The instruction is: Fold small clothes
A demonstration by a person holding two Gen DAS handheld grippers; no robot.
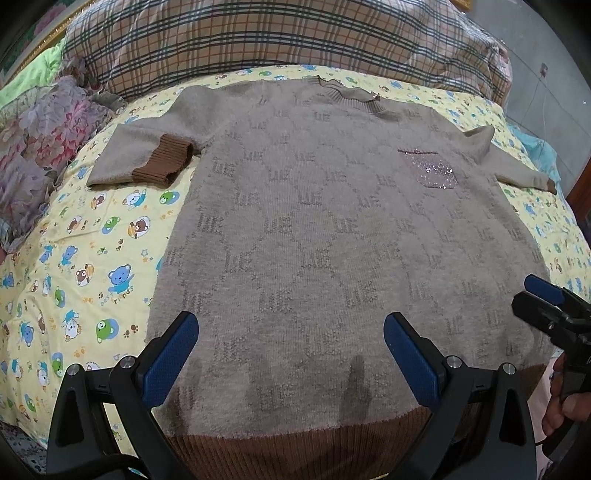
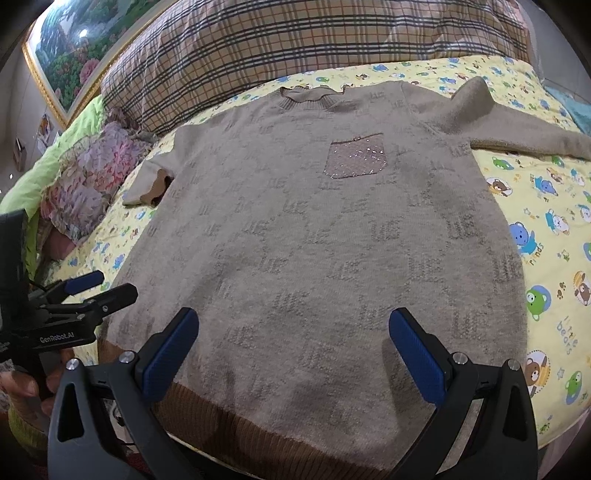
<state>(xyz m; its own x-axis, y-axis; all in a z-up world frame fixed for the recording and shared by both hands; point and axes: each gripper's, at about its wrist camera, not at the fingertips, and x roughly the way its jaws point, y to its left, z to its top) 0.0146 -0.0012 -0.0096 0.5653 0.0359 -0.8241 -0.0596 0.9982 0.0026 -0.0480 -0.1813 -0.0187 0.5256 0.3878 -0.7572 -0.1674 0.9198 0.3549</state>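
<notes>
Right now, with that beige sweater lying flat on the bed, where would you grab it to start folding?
Probably the left sleeve, near its brown ribbed cuff. It lies doubled back beside the sweater body, apart from it, so its edge is free. The open left tongs could come from the outer left side, low over the bear-print sheet, and pinch the cuff to carry it across the chest.

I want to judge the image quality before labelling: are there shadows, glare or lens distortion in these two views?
Left wrist view: strong fisheye bending with dark corners; the open left gripper casts two soft finger shadows on the sweater. Right wrist view: same bending; a lamp glare spot on the framed painting; the sequin pocket sparkles; the open right gripper is sharp.
</notes>
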